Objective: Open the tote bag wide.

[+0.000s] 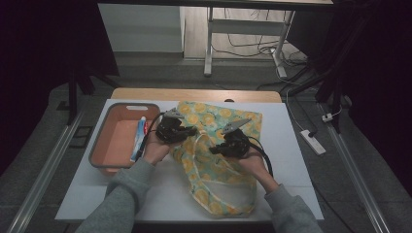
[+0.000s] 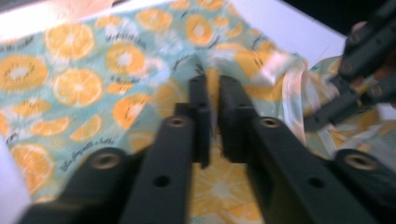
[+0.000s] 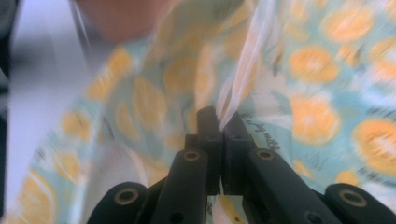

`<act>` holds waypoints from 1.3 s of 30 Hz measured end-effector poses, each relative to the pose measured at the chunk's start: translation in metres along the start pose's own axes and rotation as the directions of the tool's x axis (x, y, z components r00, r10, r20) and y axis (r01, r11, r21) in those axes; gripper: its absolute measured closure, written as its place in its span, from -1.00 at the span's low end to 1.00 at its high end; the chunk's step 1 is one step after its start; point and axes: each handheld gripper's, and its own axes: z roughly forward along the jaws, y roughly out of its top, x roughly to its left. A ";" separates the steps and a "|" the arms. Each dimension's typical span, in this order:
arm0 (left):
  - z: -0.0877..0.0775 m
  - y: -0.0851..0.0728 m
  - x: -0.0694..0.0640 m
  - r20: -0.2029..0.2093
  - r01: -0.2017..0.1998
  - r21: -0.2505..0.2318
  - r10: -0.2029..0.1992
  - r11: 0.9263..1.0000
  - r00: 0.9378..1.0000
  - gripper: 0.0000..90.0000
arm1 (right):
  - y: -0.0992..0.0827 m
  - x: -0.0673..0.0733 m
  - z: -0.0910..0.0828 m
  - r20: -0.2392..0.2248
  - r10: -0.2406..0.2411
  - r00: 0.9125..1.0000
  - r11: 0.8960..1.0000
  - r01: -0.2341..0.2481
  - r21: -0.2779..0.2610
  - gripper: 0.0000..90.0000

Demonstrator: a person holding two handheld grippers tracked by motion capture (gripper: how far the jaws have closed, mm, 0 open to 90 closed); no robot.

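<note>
A cloth bag (image 1: 218, 116) printed with orange slices lies across the white table (image 1: 291, 160). My left gripper (image 1: 193, 131) is at the bag's left edge. In the left gripper view its jaws (image 2: 214, 86) stand a narrow slit apart, with the bag's fabric (image 2: 74, 84) under and just beyond the tips. My right gripper (image 1: 214, 149) comes in over the middle of the bag. In its own view it (image 3: 222, 116) is shut on the bag's white strap (image 3: 247, 56), which runs up from between the pads. The right gripper (image 2: 327, 112) also shows at the right of the left gripper view.
A salmon-coloured basin (image 1: 104, 145) stands at the table's left with a toothpaste tube (image 1: 139, 138) lying along its right side. A power strip (image 1: 313, 141) lies on the floor to the right. Desk legs and cables are behind the table.
</note>
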 end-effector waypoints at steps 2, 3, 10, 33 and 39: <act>-0.007 0.004 -0.008 0.002 -0.018 -0.027 0.018 0.999 1.000 0.56 | 0.006 -0.002 -0.009 0.042 0.007 0.999 0.999 -0.005 -0.038 0.97; -0.011 0.005 -0.011 0.008 -0.027 -0.038 0.028 0.999 1.000 0.44 | 0.007 -0.005 -0.012 0.057 0.019 0.998 0.998 -0.016 -0.055 0.97; -0.042 0.013 -0.064 0.098 -0.201 -0.042 0.204 0.979 0.974 0.07 | 0.003 -0.033 -0.013 0.049 0.105 0.993 0.992 -0.101 -0.078 0.97; 0.095 -0.027 -0.095 0.229 -0.354 0.355 0.287 0.865 0.930 -0.11 | -0.005 -0.049 -0.021 0.042 0.181 0.983 0.977 -0.174 -0.123 0.97; 0.107 -0.036 -0.096 0.248 -0.355 0.382 0.275 0.853 0.929 0.54 | -0.006 -0.053 -0.028 0.052 0.193 0.980 0.973 -0.184 -0.139 0.97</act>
